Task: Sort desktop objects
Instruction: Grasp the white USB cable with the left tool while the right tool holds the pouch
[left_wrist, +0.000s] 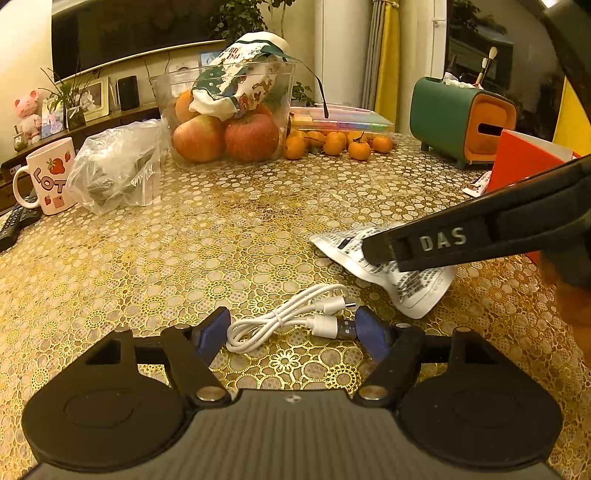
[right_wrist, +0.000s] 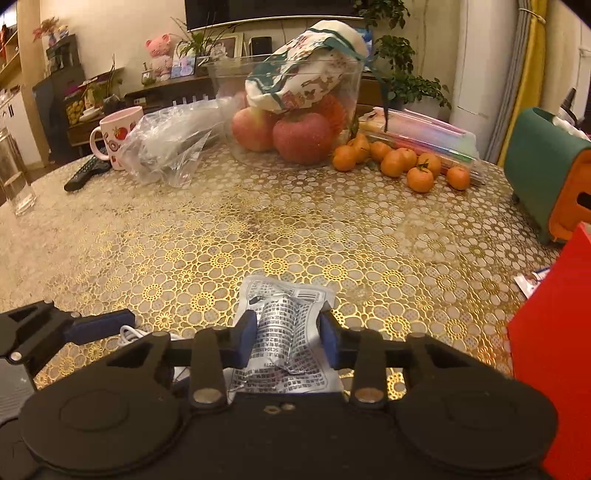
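A coiled white USB cable lies on the gold floral tablecloth between the blue pads of my left gripper, which is open around it. A silver printed sachet lies near the table's front; my right gripper has its pads pressed on both sides of it, crumpling its middle. In the left wrist view the sachet shows under the right gripper's fingers. The cable peeks out at the left of the right wrist view, beside a left finger.
A clear tub of apples with a cloth bag, loose tangerines, a pen case, a green tissue box, a red box, a plastic bag, a pink mug, remotes and a glass ring the table.
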